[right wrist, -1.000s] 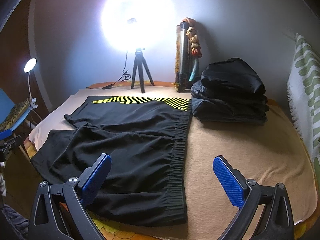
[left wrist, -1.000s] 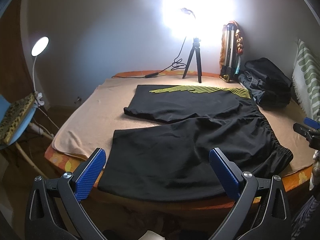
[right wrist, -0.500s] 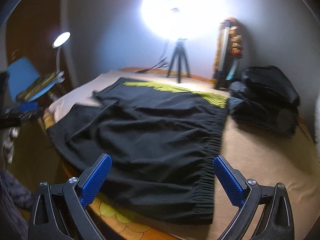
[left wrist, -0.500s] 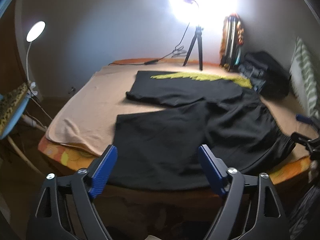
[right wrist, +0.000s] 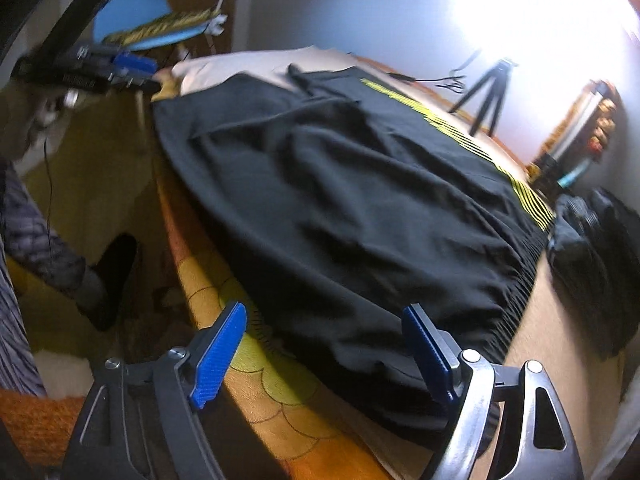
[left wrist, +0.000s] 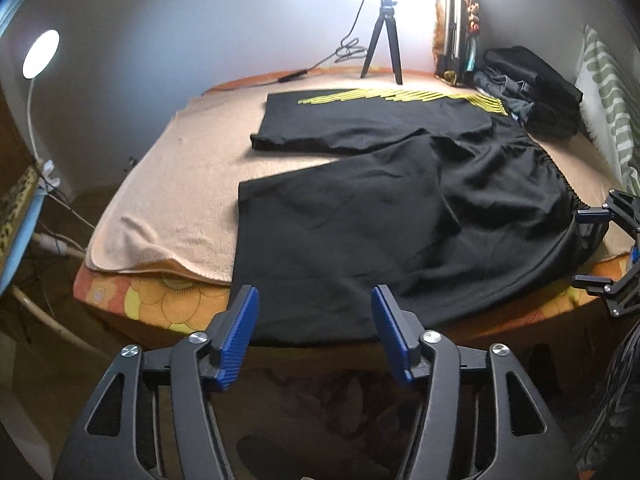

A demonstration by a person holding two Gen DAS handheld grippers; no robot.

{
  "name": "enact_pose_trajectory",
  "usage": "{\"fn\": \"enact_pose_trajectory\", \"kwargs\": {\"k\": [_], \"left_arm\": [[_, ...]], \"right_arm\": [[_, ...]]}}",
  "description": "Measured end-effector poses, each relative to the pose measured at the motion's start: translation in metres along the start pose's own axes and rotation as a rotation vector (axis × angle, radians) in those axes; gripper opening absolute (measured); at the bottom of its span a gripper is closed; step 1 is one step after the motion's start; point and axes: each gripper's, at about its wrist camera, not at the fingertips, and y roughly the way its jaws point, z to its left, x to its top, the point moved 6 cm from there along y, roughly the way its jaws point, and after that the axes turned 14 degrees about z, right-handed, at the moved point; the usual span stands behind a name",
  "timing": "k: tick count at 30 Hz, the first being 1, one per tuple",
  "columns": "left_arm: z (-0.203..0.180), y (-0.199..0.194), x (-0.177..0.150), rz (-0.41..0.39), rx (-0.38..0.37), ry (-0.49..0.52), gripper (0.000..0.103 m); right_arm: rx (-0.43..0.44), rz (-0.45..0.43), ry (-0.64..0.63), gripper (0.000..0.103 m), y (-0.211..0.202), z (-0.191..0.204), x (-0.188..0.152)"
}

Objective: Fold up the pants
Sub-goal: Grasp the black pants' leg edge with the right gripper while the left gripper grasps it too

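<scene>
Black pants (left wrist: pixel 380 216) with yellow stripes lie spread on a bed (left wrist: pixel 176 184) covered by a beige blanket, near leg hanging over the front edge. My left gripper (left wrist: pixel 314 338) is open and empty, just below the near leg's hem. My right gripper (right wrist: pixel 324 354) is open and empty at the waistband corner (right wrist: pixel 400 364) by the bed's front edge; it also shows at the right edge of the left wrist view (left wrist: pixel 612 240). The pants fill the right wrist view (right wrist: pixel 360 208).
A pile of dark folded clothes (left wrist: pixel 528 88) sits at the back right. A tripod light (left wrist: pixel 384 36) and a tall figurine (left wrist: pixel 456 28) stand by the wall. A blue chair (right wrist: pixel 136 16) and a desk lamp (left wrist: pixel 40 54) are left of the bed.
Both grippers have dropped lower and closer to the bed's front edge. The left jaws have narrowed but stay open. The right gripper has swung left toward the waistband corner.
</scene>
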Motion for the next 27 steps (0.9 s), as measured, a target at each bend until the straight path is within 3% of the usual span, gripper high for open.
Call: {"fn": "enact_pose_trajectory", "kwargs": {"k": [4, 6, 8, 10, 13, 17, 22, 27], "left_arm": [[0.008, 0.006, -0.003, 0.023, -0.01, 0.0, 0.055], [0.009, 0.009, -0.005, 0.032, -0.022, 0.0, 0.055], [0.009, 0.01, -0.005, 0.037, -0.037, 0.004, 0.055], [0.006, 0.009, -0.005, 0.032, -0.053, 0.015, 0.055], [-0.003, 0.005, -0.004, 0.014, -0.06, 0.061, 0.056], [-0.02, 0.005, -0.005, 0.002, -0.054, 0.162, 0.057], [-0.032, 0.018, -0.003, 0.035, -0.031, 0.25, 0.057], [-0.027, 0.034, 0.002, 0.05, 0.05, 0.298, 0.057]], "right_arm": [[-0.019, 0.013, -0.033, 0.08, 0.008, 0.002, 0.004], [-0.001, 0.021, -0.028, 0.068, 0.009, 0.0, 0.005], [0.058, 0.031, -0.014, 0.045, 0.012, -0.003, 0.009], [0.114, 0.032, 0.007, 0.031, 0.011, -0.004, 0.011], [0.104, 0.015, 0.018, 0.017, 0.005, -0.005, 0.012], [0.114, -0.024, 0.067, 0.008, -0.006, -0.016, 0.021], [0.111, -0.052, 0.105, 0.005, -0.014, -0.029, 0.031], [0.111, -0.082, 0.105, 0.005, -0.023, -0.03, 0.037]]}}
